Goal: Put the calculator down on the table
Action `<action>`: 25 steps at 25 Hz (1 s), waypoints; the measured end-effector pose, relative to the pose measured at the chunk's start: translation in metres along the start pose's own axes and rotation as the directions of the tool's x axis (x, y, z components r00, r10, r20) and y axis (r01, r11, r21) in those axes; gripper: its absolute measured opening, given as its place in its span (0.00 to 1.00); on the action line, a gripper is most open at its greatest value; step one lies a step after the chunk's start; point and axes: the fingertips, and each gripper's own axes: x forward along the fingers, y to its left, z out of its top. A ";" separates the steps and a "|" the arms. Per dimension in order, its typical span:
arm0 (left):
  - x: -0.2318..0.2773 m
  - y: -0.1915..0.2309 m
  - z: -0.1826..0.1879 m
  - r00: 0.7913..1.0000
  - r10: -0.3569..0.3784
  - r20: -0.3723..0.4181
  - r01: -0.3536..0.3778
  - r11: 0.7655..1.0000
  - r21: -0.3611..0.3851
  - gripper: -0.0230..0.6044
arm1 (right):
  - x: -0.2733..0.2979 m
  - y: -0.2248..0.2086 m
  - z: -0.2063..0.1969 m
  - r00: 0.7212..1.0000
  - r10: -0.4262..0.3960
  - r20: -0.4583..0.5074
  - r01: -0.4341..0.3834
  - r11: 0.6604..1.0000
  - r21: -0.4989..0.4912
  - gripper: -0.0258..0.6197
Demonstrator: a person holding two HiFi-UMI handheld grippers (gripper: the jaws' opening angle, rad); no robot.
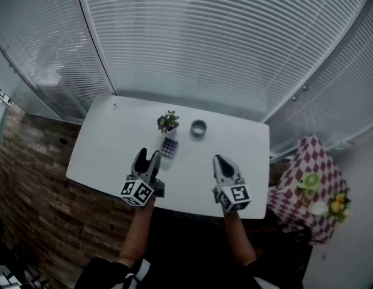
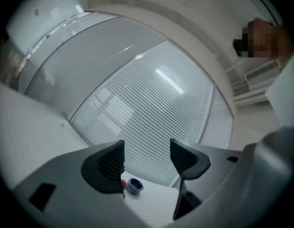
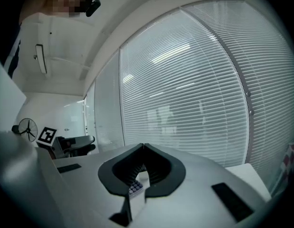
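White rectangular table (image 1: 114,143) already holds the grey keypad calculator (image 1: 168,148). The left gripper (image 1: 148,156) is spread and empty, the right gripper (image 1: 217,159) closed on nothing. A careless left sweep might shove the calculator.

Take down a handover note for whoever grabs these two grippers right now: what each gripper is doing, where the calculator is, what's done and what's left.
Left gripper: open, nothing between its jaws, held over the near part of the table, just left of the calculator.
Right gripper: shut, empty, over the table's near edge, well clear of the calculator.
Calculator: lying flat on the table, in front of the small plant; neither gripper holds it.
Done: the calculator appears to be set down.
Left: probably nothing but drawing both grippers away.
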 end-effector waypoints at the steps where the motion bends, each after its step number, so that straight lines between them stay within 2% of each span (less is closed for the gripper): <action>1: -0.001 -0.009 0.006 1.000 -0.010 -0.008 0.010 0.996 0.093 0.51 | 0.000 0.002 0.003 1.000 -0.001 -0.002 0.001 1.000 -0.003 0.05; 4: -0.004 -0.035 0.018 0.998 -0.050 -0.037 0.058 0.952 0.300 0.51 | -0.001 0.000 0.002 1.000 0.002 -0.011 -0.002 1.000 -0.017 0.05; 6: -0.008 -0.046 0.022 0.996 -0.051 -0.071 0.076 0.905 0.418 0.51 | 0.000 -0.001 -0.002 1.000 0.007 -0.009 -0.007 1.000 -0.010 0.05; 8: -0.010 -0.058 0.027 0.995 -0.046 -0.094 0.088 0.847 0.525 0.51 | 0.000 -0.003 -0.006 1.000 0.005 -0.009 -0.005 1.000 0.001 0.05; 10: -0.010 -0.069 0.029 0.994 -0.049 -0.099 0.098 0.802 0.589 0.51 | 0.000 -0.004 -0.008 1.000 0.008 -0.009 -0.007 1.000 0.005 0.05; 11: -0.011 -0.072 0.029 0.994 -0.050 -0.098 0.099 0.794 0.600 0.51 | 0.001 -0.004 -0.009 1.000 0.011 -0.007 -0.011 1.000 0.008 0.05; 16: -0.017 -0.068 0.028 0.993 -0.055 -0.106 0.106 0.811 0.575 0.51 | 0.001 0.000 0.000 1.000 0.013 -0.003 -0.013 1.000 -0.001 0.05; 20: -0.018 -0.065 0.031 0.994 -0.034 -0.106 0.091 0.796 0.598 0.48 | 0.002 0.000 0.002 1.000 0.016 0.003 -0.016 1.000 0.007 0.05; 21: -0.019 -0.062 0.031 0.995 -0.012 -0.101 0.071 0.799 0.597 0.38 | 0.002 0.001 0.000 1.000 0.021 -0.001 -0.021 1.000 0.006 0.05; 22: -0.020 -0.058 0.031 0.994 0.012 -0.106 0.053 0.808 0.587 0.17 | 0.002 0.002 -0.003 1.000 0.031 -0.005 -0.031 1.000 0.006 0.05; 23: -0.020 -0.055 0.030 0.993 0.028 -0.119 0.045 0.821 0.569 0.07 | 0.002 0.003 -0.006 0.999 0.041 -0.005 -0.041 0.999 0.007 0.05; 25: -0.019 -0.053 0.028 0.991 0.020 -0.135 0.057 0.835 0.547 0.05 | 0.003 0.005 -0.003 0.999 0.048 0.001 -0.048 0.999 0.005 0.05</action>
